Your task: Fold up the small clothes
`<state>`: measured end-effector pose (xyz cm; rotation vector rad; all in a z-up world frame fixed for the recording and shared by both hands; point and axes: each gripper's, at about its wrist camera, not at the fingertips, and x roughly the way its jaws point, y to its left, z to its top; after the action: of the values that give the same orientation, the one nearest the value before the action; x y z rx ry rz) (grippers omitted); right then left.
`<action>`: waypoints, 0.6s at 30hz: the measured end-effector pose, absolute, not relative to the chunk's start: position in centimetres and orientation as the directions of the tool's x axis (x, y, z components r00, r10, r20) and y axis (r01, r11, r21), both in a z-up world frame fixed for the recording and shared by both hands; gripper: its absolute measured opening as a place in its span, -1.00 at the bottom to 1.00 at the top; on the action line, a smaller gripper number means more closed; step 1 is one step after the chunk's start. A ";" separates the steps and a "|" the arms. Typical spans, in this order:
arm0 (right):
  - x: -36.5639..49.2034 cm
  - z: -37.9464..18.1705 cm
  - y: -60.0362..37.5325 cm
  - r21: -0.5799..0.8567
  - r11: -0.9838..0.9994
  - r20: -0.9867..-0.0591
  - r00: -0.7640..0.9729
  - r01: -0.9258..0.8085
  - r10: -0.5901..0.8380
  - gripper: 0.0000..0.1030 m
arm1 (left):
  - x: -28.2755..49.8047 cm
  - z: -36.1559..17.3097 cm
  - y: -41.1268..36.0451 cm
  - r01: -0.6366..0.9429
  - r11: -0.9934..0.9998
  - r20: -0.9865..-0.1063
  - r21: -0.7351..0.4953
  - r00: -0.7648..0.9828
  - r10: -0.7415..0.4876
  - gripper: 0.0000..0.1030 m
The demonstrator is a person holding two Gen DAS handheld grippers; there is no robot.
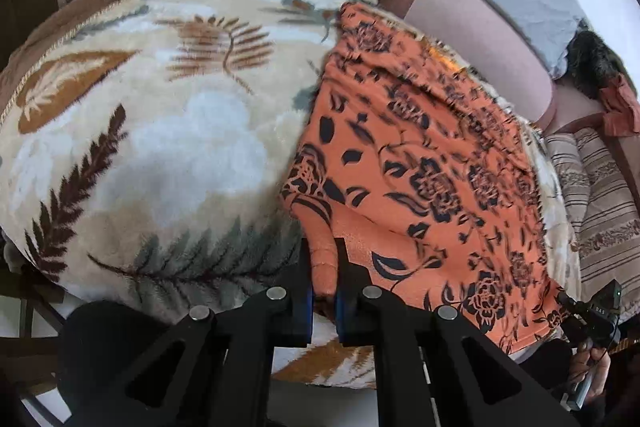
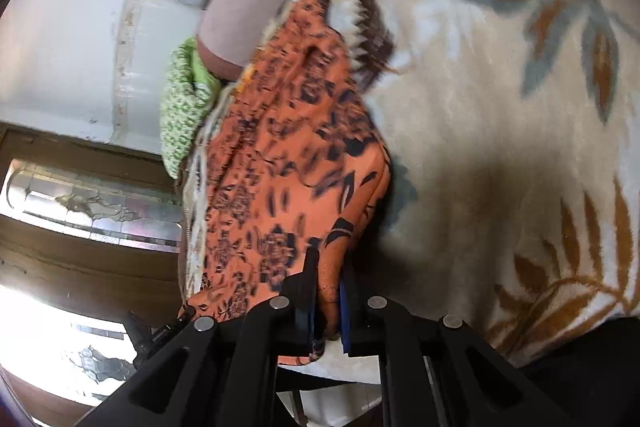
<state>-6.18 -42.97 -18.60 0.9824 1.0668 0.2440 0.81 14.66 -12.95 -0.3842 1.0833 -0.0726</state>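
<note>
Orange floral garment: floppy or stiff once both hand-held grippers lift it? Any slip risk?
Likely floppy: the orange floral garment drapes and creases over the leaf-print blanket. Probably light, since it bunches into a thin fold between the left hand-held gripper fingers. Slip seems unlikely: the right hand-held gripper also pinches a gathered edge, though the plush blanket may drag it.

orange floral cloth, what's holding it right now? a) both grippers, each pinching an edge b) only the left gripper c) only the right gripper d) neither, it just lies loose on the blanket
a: the left gripper is shut on a fold of the orange floral cloth, and the right gripper is shut on another edge of it, over the leaf-print blanket.
</note>
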 end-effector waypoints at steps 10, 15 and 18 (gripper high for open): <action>-6.3 -17.2 -44.6 0.817 0.518 -0.562 0.548 0.251 0.620 -0.83 | 1.0 -11.1 15.1 -0.120 0.920 -0.819 -0.373 0.508 -0.266 -0.85; -3.4 -15.2 -45.0 0.866 0.465 -0.478 0.573 0.184 0.666 -0.83 | 4.3 -7.6 14.7 -0.070 0.917 -0.783 -0.392 0.549 -0.292 -0.85; 1.1 -13.5 -45.1 0.879 0.458 -0.445 0.578 0.134 0.684 -0.83 | 8.6 -5.1 14.2 -0.023 0.922 -0.756 -0.386 0.580 -0.302 -0.85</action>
<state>1.10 -45.09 -13.48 1.0657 0.9210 0.4055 8.55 14.20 -5.09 -0.3766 0.9432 -0.1679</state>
